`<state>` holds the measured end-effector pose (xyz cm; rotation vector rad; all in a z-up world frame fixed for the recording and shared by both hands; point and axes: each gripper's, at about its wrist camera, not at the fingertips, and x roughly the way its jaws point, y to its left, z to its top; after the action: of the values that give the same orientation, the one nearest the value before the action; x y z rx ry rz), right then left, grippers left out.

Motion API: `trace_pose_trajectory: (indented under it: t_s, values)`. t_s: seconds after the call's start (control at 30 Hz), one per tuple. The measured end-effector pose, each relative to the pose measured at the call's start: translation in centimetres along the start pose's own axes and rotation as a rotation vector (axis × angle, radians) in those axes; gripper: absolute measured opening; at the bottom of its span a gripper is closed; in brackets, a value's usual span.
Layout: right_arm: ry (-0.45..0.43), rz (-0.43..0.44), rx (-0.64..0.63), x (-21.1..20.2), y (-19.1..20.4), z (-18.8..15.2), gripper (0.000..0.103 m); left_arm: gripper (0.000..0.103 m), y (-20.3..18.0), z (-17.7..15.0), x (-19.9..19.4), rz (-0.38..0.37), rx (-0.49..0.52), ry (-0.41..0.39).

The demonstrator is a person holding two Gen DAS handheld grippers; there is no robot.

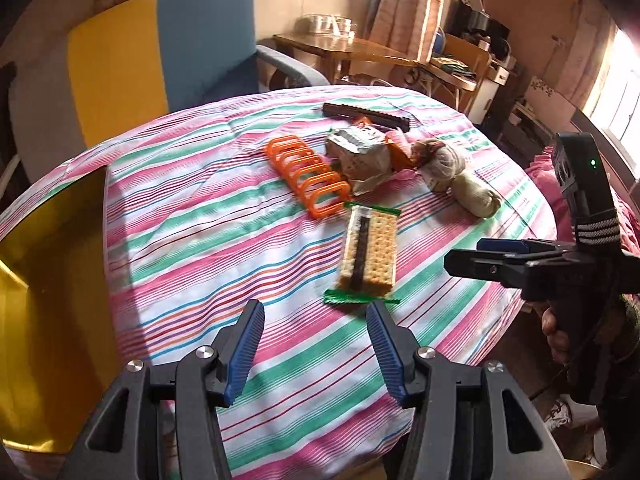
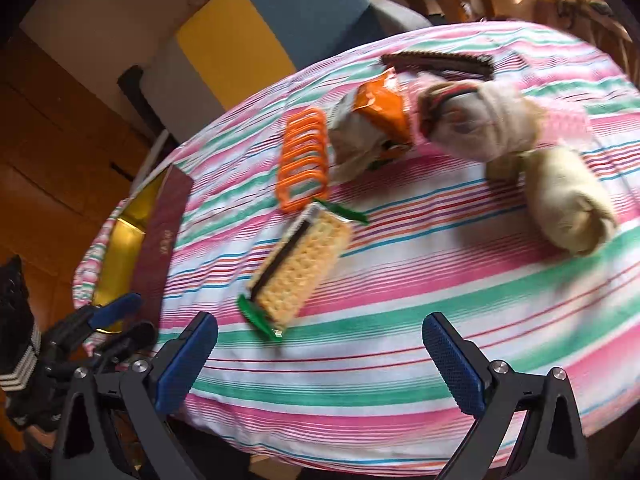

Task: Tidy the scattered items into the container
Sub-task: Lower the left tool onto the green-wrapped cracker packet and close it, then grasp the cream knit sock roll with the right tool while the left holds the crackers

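A cracker pack (image 1: 368, 252) with green ends lies on the striped tablecloth (image 1: 224, 216), just beyond my open, empty left gripper (image 1: 316, 312). Behind it lie an orange rack (image 1: 308, 174), a crumpled snack bag (image 1: 360, 152), two rolled cloth bundles (image 1: 464, 184) and a dark comb-like bar (image 1: 366, 115). A gold-lined box (image 1: 44, 312) stands at the left. My right gripper (image 2: 320, 332) is open and empty over the near table edge, with the cracker pack (image 2: 298, 268) ahead left of it. It also shows in the left wrist view (image 1: 480, 254).
A blue and yellow chair (image 1: 168, 52) stands behind the table. A wooden side table (image 1: 340, 46) and cluttered furniture fill the back right. The box (image 2: 128, 232) with its maroon lid flap sits at the table's left edge in the right wrist view.
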<state>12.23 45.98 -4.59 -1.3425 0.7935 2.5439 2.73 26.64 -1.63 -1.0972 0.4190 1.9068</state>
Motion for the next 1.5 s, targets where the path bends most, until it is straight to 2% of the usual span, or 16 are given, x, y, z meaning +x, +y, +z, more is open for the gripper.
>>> trace_pose_trajectory:
  t_s: [0.07,0.27,0.67,0.87,0.97,1.13,1.2,1.33,1.4,1.5]
  values:
    - [-0.024,-0.09,-0.019,-0.8,-0.7,-0.3,0.103,0.054,-0.9,1.1,1.4,-0.029,0.027,0.02]
    - [-0.049,-0.207,-0.009,-0.6,-2.4,-1.0,0.103,0.054,-3.3,3.3,4.3,-0.066,0.133,0.049]
    - [-0.068,-0.28,-0.046,0.8,-2.4,-2.3,0.103,0.054,-3.4,4.6,9.0,-0.09,0.184,0.132]
    - [-0.116,-0.3,-0.042,1.1,-2.2,-2.7,0.103,0.054,-3.2,4.4,10.7,-0.078,0.174,0.165]
    - [-0.141,-0.322,-0.057,1.2,-1.8,-3.1,0.103,0.054,-3.2,4.3,10.7,-0.075,0.162,0.155]
    - [-0.12,-0.361,-0.1,1.7,-1.2,-3.0,0.103,0.05,-2.2,3.9,10.1,-0.074,0.096,0.131]
    - [-0.116,-0.335,-0.076,1.2,-1.6,-2.7,0.101,0.05,-1.8,3.5,9.7,-0.063,0.07,0.125]
    - [-0.203,-0.298,0.01,-1.7,-3.6,-1.7,0.097,0.05,-0.8,2.2,8.6,-0.055,0.032,0.111]
    - [-0.24,-0.309,0.02,-3.1,-4.5,-0.8,0.097,0.05,-0.3,1.5,8.0,-0.052,0.015,0.105]
    - [-0.245,-0.336,0.025,-3.8,-6.2,0.9,0.093,0.05,0.3,0.8,7.3,-0.049,-0.022,0.099]
